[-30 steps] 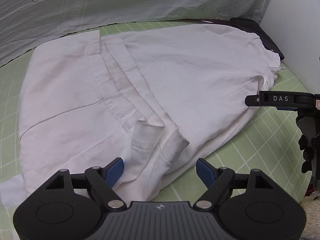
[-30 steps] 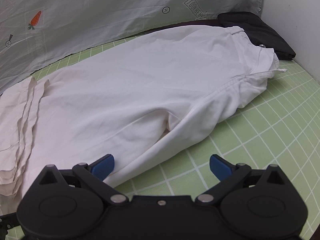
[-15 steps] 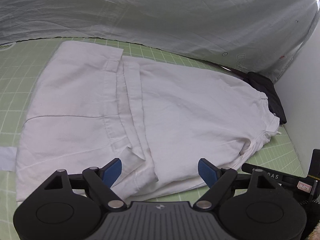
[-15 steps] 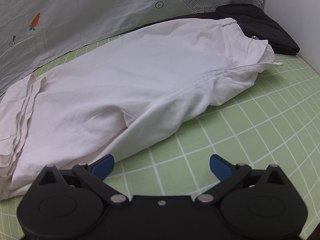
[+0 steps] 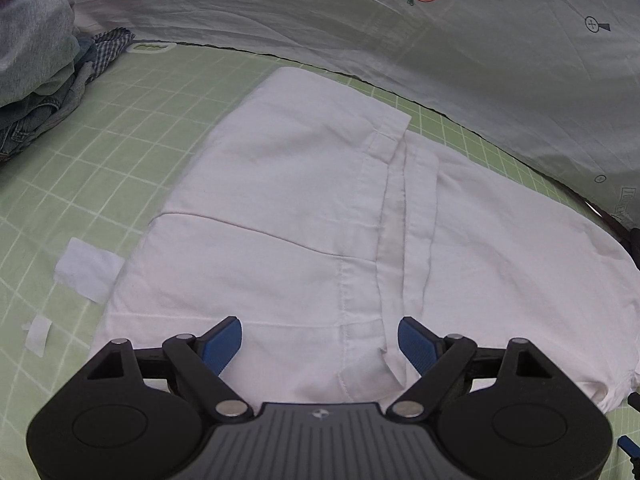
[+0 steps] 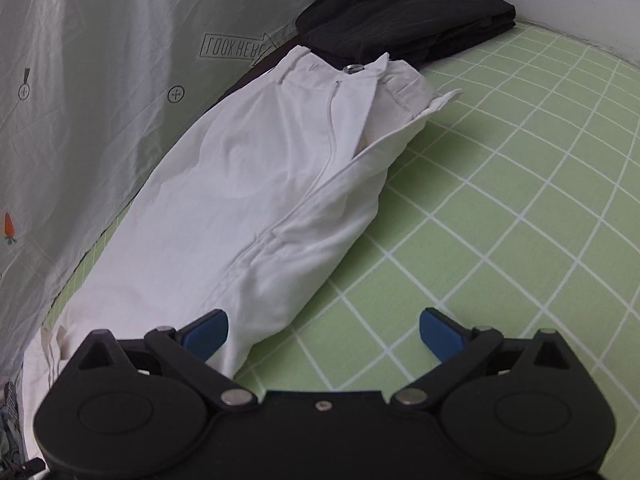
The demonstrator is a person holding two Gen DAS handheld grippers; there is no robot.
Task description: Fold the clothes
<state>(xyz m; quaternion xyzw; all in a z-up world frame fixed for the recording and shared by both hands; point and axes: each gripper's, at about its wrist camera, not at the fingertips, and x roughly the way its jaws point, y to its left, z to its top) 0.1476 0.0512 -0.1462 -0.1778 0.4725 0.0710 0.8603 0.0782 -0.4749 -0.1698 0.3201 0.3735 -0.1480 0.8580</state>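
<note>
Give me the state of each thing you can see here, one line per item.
white trousers: lying flat on the green grid sheet, folded over lengthwise, waist button showing
black garment: folded, lying beyond the trousers' waistband
clothes pile: unfolded, heaped
left gripper: open, holding nothing, over the trousers
right gripper: open, holding nothing, at the trousers' edge

Both wrist views angle down, close over shared white trousers (image 5: 320, 216)
</note>
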